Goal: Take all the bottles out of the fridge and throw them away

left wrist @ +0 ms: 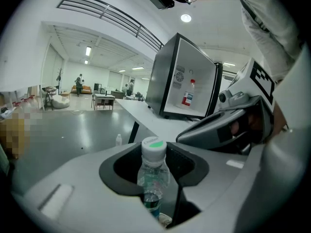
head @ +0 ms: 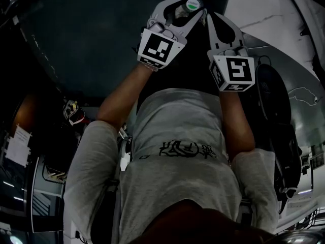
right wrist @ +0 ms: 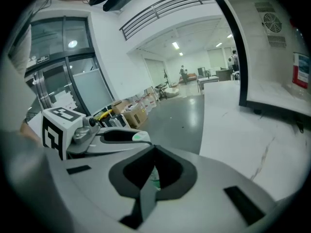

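Observation:
My left gripper is shut on a clear plastic bottle with a white cap marked green; the bottle stands upright between the dark pads. Close beside it on the right, my right gripper is shut with nothing in it; its jaws meet in a thin line. The open fridge stands on the white table, and a bottle with a red label shows inside it. From the right gripper view the left gripper lies just to the left.
The white marble table carries the fridge at the right. A small bottle stands on the grey floor by the table leg. Cardboard boxes line the far wall. The person's grey shirt fills the lower head view.

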Demonstrator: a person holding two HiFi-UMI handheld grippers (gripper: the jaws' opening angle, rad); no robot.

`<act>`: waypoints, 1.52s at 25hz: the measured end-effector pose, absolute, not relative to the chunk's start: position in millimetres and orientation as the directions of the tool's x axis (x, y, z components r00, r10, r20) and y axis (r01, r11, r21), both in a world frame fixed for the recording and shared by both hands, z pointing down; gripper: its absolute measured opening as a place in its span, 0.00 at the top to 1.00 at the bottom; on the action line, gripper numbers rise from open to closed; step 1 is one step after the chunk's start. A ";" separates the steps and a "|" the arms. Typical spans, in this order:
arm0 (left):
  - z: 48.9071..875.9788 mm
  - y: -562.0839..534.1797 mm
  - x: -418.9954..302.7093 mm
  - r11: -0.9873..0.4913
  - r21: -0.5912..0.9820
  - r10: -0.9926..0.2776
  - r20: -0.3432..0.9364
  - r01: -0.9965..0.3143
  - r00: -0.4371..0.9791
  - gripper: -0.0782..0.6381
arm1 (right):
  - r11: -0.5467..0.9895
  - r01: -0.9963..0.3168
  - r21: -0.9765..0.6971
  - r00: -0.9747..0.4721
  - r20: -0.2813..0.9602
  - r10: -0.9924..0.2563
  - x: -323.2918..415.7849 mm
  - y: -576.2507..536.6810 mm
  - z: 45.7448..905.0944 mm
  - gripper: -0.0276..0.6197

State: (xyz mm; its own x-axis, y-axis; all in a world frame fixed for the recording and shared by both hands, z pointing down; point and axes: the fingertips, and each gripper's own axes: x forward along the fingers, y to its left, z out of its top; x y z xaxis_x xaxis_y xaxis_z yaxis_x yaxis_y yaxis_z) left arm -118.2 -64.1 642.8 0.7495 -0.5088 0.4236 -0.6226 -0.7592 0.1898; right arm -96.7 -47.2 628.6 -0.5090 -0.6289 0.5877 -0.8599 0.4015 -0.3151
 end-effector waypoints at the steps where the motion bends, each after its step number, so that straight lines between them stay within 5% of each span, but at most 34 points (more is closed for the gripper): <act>1: 645.8 -63.4 -118.8 -0.757 0.192 -0.508 0.426 -0.624 0.748 0.67 | 0.401 -0.860 -0.316 -0.510 0.588 -0.628 -97.6 -46.1 631.4 0.94; 38: 735.2 -42.5 -133.8 -0.716 0.214 -0.505 0.497 -0.664 0.705 0.67 | 0.378 -0.875 -0.304 -0.483 0.617 -0.622 -113.4 -20.0 731.2 0.94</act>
